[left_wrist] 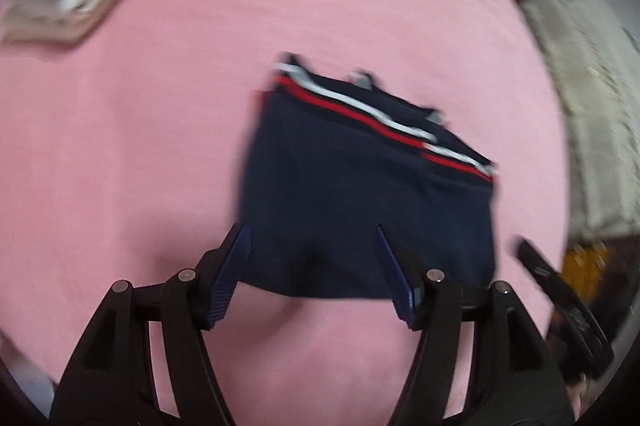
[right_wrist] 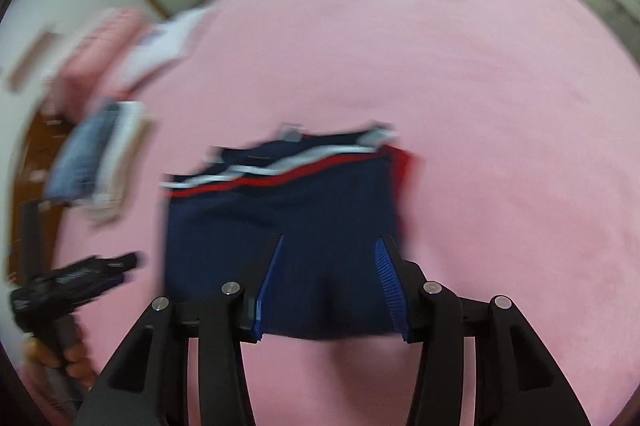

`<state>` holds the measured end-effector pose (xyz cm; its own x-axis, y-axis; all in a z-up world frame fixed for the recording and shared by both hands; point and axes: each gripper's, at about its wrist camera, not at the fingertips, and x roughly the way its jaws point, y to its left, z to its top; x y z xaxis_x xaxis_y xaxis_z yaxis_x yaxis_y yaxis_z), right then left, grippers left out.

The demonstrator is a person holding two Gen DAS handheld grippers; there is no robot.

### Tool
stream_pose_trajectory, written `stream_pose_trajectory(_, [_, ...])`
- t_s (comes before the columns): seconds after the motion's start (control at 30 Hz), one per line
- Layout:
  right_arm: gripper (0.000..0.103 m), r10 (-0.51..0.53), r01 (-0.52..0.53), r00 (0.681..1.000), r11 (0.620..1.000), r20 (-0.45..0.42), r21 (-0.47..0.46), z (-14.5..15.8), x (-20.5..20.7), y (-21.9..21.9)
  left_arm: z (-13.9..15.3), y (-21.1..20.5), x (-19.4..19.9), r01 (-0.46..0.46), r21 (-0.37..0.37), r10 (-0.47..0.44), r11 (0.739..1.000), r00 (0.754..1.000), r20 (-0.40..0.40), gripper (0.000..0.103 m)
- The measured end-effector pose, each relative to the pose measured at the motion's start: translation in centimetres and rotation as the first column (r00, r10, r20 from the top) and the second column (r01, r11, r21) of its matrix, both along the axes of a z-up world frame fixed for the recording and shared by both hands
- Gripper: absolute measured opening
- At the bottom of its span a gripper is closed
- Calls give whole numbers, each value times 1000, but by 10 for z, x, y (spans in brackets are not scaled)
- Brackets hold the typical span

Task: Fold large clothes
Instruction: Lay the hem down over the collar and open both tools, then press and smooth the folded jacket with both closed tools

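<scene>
Both our grippers, left [left_wrist: 314, 258] and right [right_wrist: 330, 274], hung apart over the folded navy garment [left_wrist: 360, 194]; a careless grab risked unfolding it.

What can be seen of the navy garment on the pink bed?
The navy garment is a dark blue knit-looking piece folded into a compact rectangle, with a red and a white stripe across its far edge. It lies flat on the pink bed cover. Both open claws, left and right, sit over its near edge; contact is unclear through blur.
</scene>
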<state>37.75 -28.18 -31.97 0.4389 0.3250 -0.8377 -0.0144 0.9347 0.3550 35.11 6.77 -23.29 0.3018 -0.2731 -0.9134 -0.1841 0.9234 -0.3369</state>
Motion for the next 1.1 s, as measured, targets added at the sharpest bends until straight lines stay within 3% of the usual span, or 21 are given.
stream_pose_trajectory(0.03, [47,42,-40,999,997,-28,63,-5,1,9,-3,-4,-1,34,-27,-34,999,999,-2,50])
stream_pose_trajectory(0.07, [46,72,-65,995,992,-63,107,-12,3,17,-9,-15,1,63,-52,-63,997,998,-12,27])
stream_pose_trajectory(0.1, [42,92,-79,992,988,-88,136,-16,6,27,-21,-29,4,83,-79,-86,993,996,-38,17])
stream_pose_trajectory(0.13, [28,121,-99,986,979,-115,180,-27,5,35,-32,-33,6,91,-105,-98,990,993,-65,5])
stream_pose_trajectory(0.17, [19,132,-106,983,976,-129,192,-33,5,40,-42,-38,7,94,-133,-107,987,990,-91,3])
stream_pose_trajectory(0.23, [14,143,-107,972,975,-185,193,-53,3,48,-63,-41,6,101,-145,-120,984,984,-130,3])
stream_pose_trajectory(0.37, [5,97,-77,963,993,-251,89,-77,-3,42,-78,-24,8,64,10,-62,998,989,-138,1])
stream_pose_trajectory(0.5, [1,-33,56,975,994,-222,95,-58,-17,-13,-79,24,2,-38,82,49,996,990,-131,1])
stream_pose_trajectory(0.63, [1,-180,187,962,982,-204,13,-35,-31,-60,-81,61,-6,-141,-54,129,989,976,-178,0])
stream_pose_trajectory(0.73, [1,-256,262,955,965,-150,26,-10,-39,-89,-63,45,4,-64,29,68,998,987,-145,1])
stream_pose_trajectory(0.8, [1,-235,243,966,967,-109,71,0,-34,-94,-48,24,13,16,-11,-16,1000,997,-82,1])
stream_pose_trajectory(0.9, [1,-119,133,989,974,-82,186,8,-26,-79,-44,-14,36,113,-104,-118,988,992,-46,1])
stream_pose_trajectory(1.0, [1,26,-2,995,972,-98,236,-6,-8,-39,-57,-51,62,198,-134,-205,971,978,-42,1])
stream_pose_trajectory(1.1, [1,134,-105,984,968,-116,227,-23,6,-4,-80,-71,85,226,-199,-242,954,968,-61,1])
